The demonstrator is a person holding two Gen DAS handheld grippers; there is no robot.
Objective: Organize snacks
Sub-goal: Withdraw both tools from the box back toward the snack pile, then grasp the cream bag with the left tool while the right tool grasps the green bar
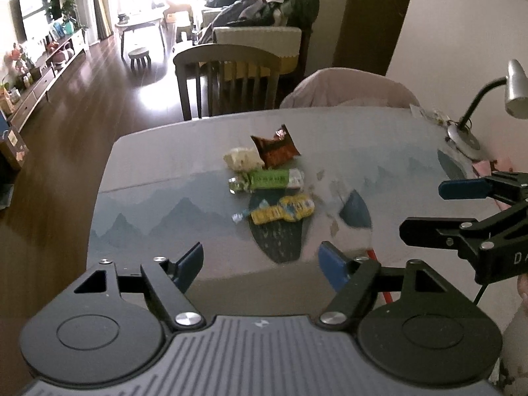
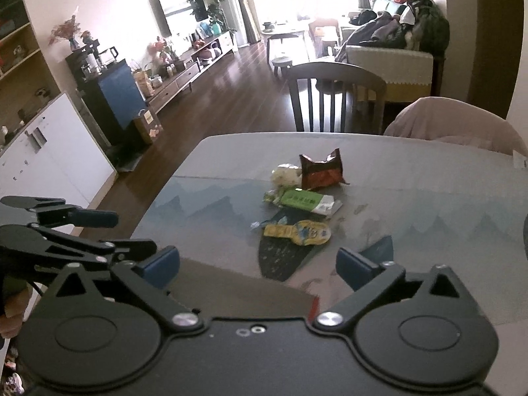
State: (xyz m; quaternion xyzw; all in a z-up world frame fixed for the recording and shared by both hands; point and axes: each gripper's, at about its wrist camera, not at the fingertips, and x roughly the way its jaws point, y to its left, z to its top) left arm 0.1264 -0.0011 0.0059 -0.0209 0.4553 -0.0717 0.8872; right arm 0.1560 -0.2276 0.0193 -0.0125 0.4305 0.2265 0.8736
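On the table (image 1: 148, 171), well ahead of both grippers, four snacks lie in a loose column, none of them between any jaws. Nearest is one yellow packet (image 1: 283, 212) (image 2: 298, 233); beyond it one green bar (image 1: 269, 180) (image 2: 305, 200); then one pale crumpled packet (image 1: 242, 159) (image 2: 285, 174) with one dark red-brown bag (image 1: 275, 148) (image 2: 321, 170) touching it on its right and standing partly upright. The left gripper (image 1: 260, 265) has its jaws spread wide, nothing in them, and only bare tabletop shows in the gap. The right gripper (image 2: 259, 265) is likewise released and empty, its jaws standing apart, short of the yellow packet. One desk lamp (image 1: 488, 105) stands at the table's far right edge. Two chairs sit behind the table: one wooden chair (image 1: 227, 76) and one draped in pink cloth (image 1: 346, 87).
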